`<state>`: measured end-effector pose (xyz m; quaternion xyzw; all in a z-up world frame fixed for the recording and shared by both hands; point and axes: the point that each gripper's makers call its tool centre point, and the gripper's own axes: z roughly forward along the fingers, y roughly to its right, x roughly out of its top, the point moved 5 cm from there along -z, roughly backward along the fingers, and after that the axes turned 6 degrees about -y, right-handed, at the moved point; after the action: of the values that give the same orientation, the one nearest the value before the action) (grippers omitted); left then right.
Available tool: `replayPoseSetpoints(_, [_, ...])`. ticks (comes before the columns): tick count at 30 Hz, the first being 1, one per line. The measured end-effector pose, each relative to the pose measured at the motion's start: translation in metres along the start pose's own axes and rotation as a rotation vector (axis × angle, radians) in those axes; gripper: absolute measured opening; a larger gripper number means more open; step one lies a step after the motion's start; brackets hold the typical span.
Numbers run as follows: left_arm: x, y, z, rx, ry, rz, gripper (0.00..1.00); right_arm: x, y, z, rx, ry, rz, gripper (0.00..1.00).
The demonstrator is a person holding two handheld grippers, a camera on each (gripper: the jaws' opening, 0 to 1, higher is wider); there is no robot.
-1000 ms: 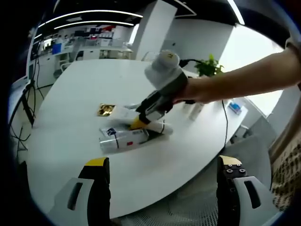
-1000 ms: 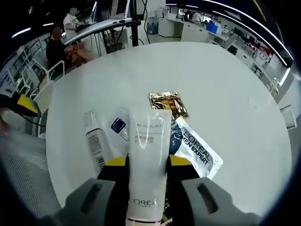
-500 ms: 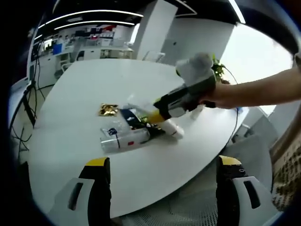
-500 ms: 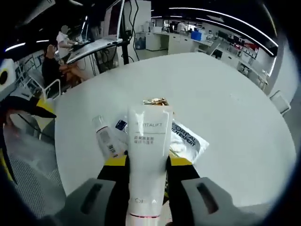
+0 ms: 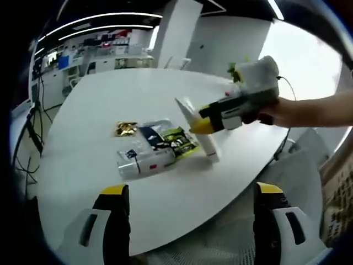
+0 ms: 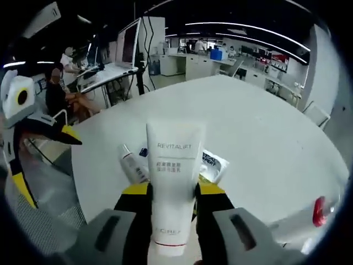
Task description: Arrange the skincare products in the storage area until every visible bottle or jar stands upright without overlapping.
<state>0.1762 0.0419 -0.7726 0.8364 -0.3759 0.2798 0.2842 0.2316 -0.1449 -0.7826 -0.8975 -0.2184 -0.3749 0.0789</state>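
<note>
Spreading across the middle of both views is the big white oval desk point(image 5: 83, 160), the largest thing here. In the right gripper view the white tube point(image 6: 172, 190) marked REVITALIFT runs up the centre of the frame from the bottom edge, its flat crimped end uppermost, clamped between the yellow-padded jaws of the right tongs point(image 6: 172, 190), which press on both its sides. In the left gripper view those same right tongs point(image 5: 212, 122) come in from the right of the frame, held by a person's hand point(image 5: 287, 113), with the tube point(image 5: 201, 132) slanting down from them, its lower end at or just above the desktop. The left tongs point(image 5: 187, 196) stand wide apart at the bottom of that view with nothing between them, hanging near the desk's near edge. Left of centre lies a silver bottle point(image 5: 146, 163) on its side, touching a dark-and-green sachet point(image 5: 165, 141) behind it. A small gold packet point(image 5: 126, 128) lies just beyond, further left. In the right gripper view the bottle point(image 6: 132, 164) lies left of the tube, and a white sachet point(image 6: 212, 164) peeps out at its right.
</note>
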Motion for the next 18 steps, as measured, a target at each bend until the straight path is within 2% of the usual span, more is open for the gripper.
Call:
replayPoseSetpoints(10, [0.005,0.007,-0.003,0.017,-0.003,0.011,0.91,-0.010,-0.001,-0.024,-0.010,0.044,0.034,0.29])
replayPoseSetpoints(18, [0.019,0.021,-0.003,0.023,0.023,0.012,0.91,-0.018,-0.001,-0.040,-0.007,0.072,0.044,0.29])
